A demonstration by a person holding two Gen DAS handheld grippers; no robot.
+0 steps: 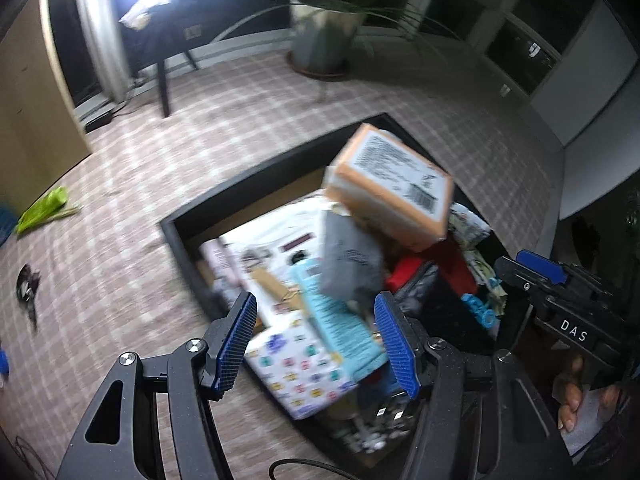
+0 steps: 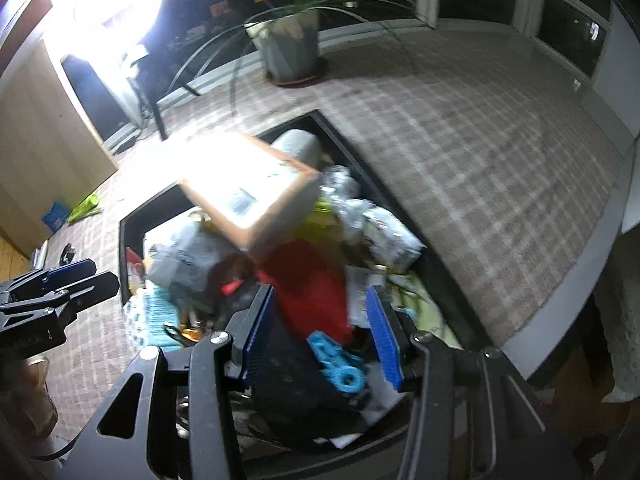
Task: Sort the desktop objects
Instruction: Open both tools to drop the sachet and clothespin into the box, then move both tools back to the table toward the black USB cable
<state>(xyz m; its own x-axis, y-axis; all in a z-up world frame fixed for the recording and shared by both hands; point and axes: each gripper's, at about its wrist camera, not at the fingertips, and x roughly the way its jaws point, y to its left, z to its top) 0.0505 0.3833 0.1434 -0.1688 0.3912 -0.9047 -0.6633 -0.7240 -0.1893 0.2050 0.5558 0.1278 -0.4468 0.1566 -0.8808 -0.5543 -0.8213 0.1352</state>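
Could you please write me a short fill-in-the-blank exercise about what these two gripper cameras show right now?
1. The orange box is tilted above the ____ bin.
2. The left gripper has its jaws ____.
3. The potted plant stands on the ____ tablecloth.
4. Between the jaws of the right gripper lies a toy coloured ____.

Missing words: black; open; checked; blue

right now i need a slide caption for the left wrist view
Open left claw hovers over a black bin crammed with packages, an orange box tilted on top.
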